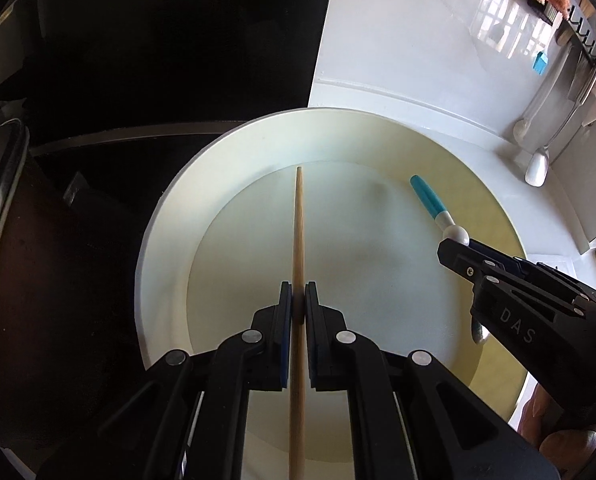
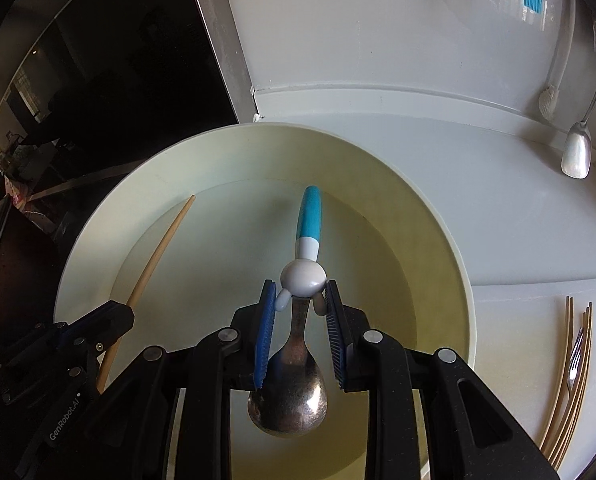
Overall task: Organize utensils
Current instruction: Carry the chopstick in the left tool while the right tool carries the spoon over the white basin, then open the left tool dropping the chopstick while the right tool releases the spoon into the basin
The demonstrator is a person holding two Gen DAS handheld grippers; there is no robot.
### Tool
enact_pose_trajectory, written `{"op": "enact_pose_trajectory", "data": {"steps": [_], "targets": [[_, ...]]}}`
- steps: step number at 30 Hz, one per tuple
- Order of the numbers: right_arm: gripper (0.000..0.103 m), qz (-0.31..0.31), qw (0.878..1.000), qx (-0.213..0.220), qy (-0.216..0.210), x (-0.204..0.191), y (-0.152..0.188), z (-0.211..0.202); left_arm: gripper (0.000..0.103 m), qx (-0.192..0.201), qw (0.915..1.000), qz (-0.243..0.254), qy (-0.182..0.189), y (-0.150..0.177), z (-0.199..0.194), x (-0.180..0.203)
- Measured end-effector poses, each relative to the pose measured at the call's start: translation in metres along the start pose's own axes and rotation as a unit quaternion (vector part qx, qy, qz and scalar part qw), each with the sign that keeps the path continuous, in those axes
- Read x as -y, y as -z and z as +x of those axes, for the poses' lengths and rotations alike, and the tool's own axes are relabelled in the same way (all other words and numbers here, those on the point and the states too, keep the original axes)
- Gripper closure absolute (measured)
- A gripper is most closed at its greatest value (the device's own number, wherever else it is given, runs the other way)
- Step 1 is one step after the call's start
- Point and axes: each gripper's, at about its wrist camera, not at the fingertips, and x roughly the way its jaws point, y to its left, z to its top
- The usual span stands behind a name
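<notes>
My left gripper (image 1: 299,292) is shut on a wooden chopstick (image 1: 299,220), which points straight ahead over a round cream basin (image 1: 166,216). To its right, my right gripper (image 1: 453,246) holds a spoon by its blue and white handle (image 1: 427,196). In the right wrist view, my right gripper (image 2: 301,286) is shut on the metal spoon (image 2: 288,408), its pads against the small white knobs below the handle's white ball. The spoon's bowl faces the camera and its blue handle reaches over the basin (image 2: 98,220). At lower left are the left gripper (image 2: 118,312) and the chopstick (image 2: 158,248).
Several chopsticks and a fork (image 2: 573,360) lie on the white counter to the right of the basin. Against the back wall hang a metal spoon (image 2: 576,152) and a white brush (image 2: 547,98). Left of the basin are a dark appliance (image 1: 138,60) and a pot rim (image 1: 2,200).
</notes>
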Motion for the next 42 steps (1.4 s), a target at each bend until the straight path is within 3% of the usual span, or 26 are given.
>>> {"op": "enact_pose_trajectory", "data": {"steps": [8, 20, 28, 33, 35, 39, 40, 42], "targets": [[0.079, 0.007, 1.000, -0.025, 0.010, 0.001, 0.002, 0.016, 0.096, -0.003, 1.0000, 0.007, 0.001, -0.003, 0.008, 0.001], [0.079, 0.017, 0.998, -0.058, 0.012, 0.009, 0.002, 0.030, 0.094, -0.039, 0.9992, -0.005, 0.007, -0.003, 0.024, -0.001], [0.078, 0.010, 0.997, -0.070, 0.015, 0.007, 0.001, 0.035, 0.088, -0.057, 0.9984, 0.002, -0.002, -0.002, 0.033, 0.002], [0.077, 0.004, 0.997, -0.070, 0.021, 0.005, 0.001, 0.034, 0.077, -0.058, 0.9983, 0.005, -0.004, -0.001, 0.032, 0.003], [0.069, 0.004, 0.998, -0.064, 0.021, 0.005, 0.000, 0.029, 0.071, -0.052, 0.9986, 0.002, -0.002, -0.001, 0.028, 0.004], [0.063, -0.002, 0.999, -0.044, 0.024, 0.007, -0.003, 0.016, 0.048, -0.025, 0.9997, 0.006, 0.000, -0.001, 0.012, 0.010], [0.061, -0.003, 0.999, -0.039, 0.024, 0.007, -0.004, 0.012, 0.037, -0.019, 0.9998, 0.006, -0.004, -0.002, 0.008, 0.011], [0.060, -0.005, 0.999, -0.022, 0.027, 0.009, -0.005, 0.003, 0.034, -0.001, 1.0000, -0.003, -0.009, -0.002, -0.003, 0.009]]}}
